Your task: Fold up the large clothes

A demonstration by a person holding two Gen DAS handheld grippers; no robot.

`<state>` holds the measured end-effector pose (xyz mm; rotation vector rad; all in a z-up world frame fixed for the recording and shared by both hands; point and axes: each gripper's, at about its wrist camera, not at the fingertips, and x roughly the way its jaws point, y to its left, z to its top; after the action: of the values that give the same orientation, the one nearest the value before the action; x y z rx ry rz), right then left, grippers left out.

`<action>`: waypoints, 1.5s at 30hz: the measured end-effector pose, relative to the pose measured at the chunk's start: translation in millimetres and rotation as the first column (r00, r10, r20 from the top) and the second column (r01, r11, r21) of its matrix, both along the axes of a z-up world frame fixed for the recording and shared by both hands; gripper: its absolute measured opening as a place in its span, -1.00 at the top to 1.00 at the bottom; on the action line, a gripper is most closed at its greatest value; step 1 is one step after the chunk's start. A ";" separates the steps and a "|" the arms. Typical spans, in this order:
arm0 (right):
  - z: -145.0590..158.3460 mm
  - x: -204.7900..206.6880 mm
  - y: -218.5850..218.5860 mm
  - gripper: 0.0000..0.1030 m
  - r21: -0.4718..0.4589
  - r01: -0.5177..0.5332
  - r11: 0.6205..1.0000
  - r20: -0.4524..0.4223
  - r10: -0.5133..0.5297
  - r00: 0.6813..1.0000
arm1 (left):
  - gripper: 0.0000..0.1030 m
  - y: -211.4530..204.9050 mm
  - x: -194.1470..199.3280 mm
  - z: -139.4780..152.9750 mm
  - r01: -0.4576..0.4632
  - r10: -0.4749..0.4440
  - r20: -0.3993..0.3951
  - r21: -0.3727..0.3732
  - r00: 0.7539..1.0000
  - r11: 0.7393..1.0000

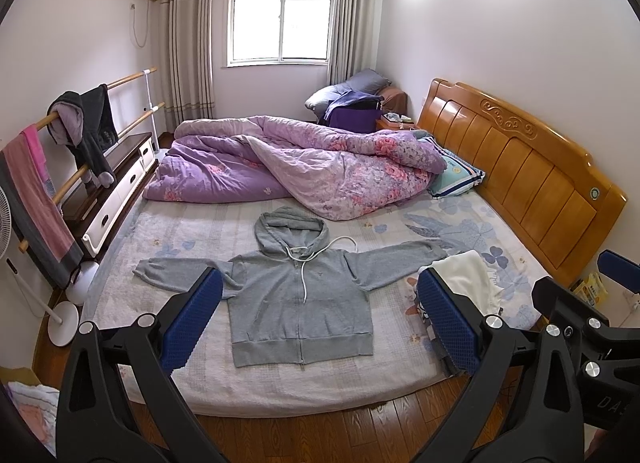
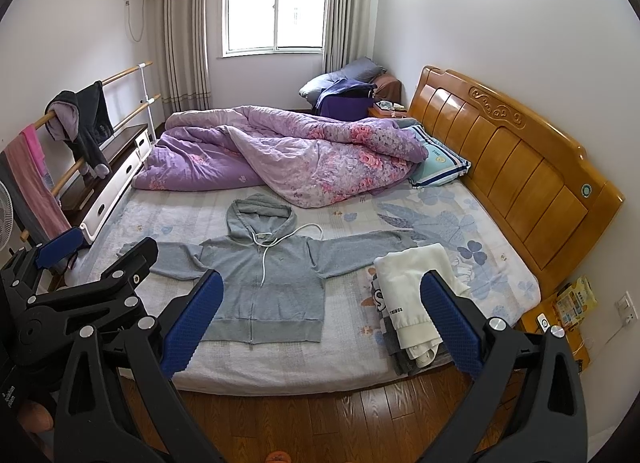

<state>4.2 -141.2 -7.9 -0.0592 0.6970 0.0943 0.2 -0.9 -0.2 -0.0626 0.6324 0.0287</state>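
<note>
A grey zip-up hoodie [image 1: 298, 299] lies flat and face up on the bed, sleeves spread to both sides, hood pointing toward the quilt; it also shows in the right wrist view [image 2: 266, 287]. My left gripper [image 1: 320, 319] is open and empty, held above the floor in front of the bed's near edge, apart from the hoodie. My right gripper [image 2: 320, 319] is open and empty at a similar height, to the right of the left one. The right gripper's body shows at the right edge of the left wrist view.
A pile of folded clothes with a white garment on top [image 2: 416, 295] sits on the bed right of the hoodie. A rumpled purple quilt [image 1: 304, 163] covers the far half. A wooden headboard [image 1: 520, 167] stands right, a clothes rail [image 1: 80, 167] left, wood floor [image 1: 320, 435] below.
</note>
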 end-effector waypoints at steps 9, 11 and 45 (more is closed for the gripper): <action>0.9 -0.5 -0.5 -0.85 0.004 0.000 1.000 -0.009 0.000 1.000 | -0.90 0.7 -3.8 -3.9 0.001 -0.001 -0.005 0.000 1.000 1.000; 2.5 -1.1 -0.7 -0.85 0.002 0.001 1.000 -0.011 -0.001 1.000 | -0.90 1.8 -6.2 -4.0 0.003 -0.003 -0.009 0.001 1.000 1.000; -1.6 -4.2 4.2 -0.85 0.000 0.006 1.000 -0.010 -0.006 1.000 | -0.90 4.4 -9.7 -0.7 0.004 -0.004 -0.007 -0.002 1.000 1.000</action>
<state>0.0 -137.1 -9.5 -0.0563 0.7076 0.0894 -9.5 3.4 -0.9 -0.0629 0.6395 0.0240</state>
